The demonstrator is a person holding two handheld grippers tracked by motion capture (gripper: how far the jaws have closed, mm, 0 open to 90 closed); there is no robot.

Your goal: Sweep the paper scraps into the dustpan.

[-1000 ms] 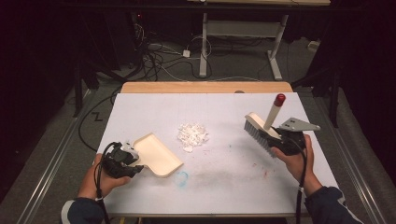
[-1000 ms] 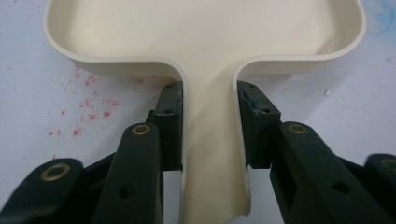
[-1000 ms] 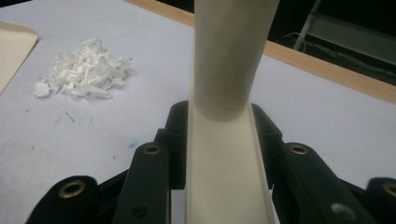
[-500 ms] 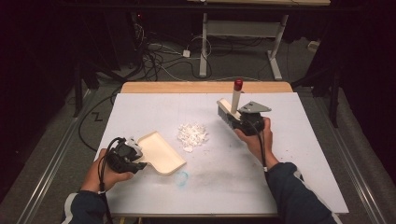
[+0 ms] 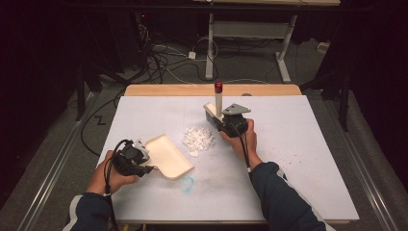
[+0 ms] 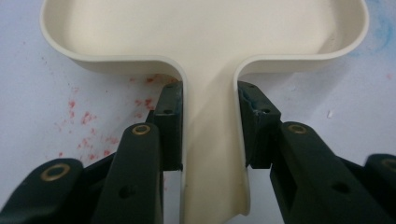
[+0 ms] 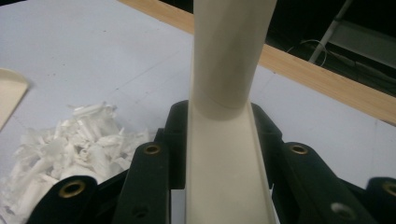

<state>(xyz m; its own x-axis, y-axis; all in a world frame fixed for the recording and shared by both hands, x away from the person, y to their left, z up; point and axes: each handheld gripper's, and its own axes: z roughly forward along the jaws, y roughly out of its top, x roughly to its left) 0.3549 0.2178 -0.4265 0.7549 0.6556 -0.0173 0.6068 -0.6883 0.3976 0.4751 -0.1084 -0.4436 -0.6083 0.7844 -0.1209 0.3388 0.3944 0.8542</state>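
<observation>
A cream dustpan (image 5: 168,156) lies on the white table at the front left, its open edge toward a heap of white paper scraps (image 5: 197,138). My left gripper (image 5: 144,161) is shut on the dustpan's handle (image 6: 212,154), black pads (image 6: 170,126) pressing both sides. My right gripper (image 5: 219,120) is shut on the cream handle of a hand brush (image 5: 217,103) with a red tip (image 5: 218,87). The brush head (image 5: 210,111) sits just behind and right of the scraps (image 7: 70,144). In the right gripper view the brush handle (image 7: 224,140) rises between the jaws.
The white table sheet (image 5: 308,159) has a wooden strip (image 5: 211,90) along its far edge. A faint blue smear (image 5: 186,183) lies near the dustpan and red specks (image 6: 88,121) dot the sheet. Cables and table legs (image 5: 211,43) stand on the floor beyond.
My right hand has carried the brush leftward from the table's right side to just behind the paper scraps. The left hand and dustpan have stayed in place.
</observation>
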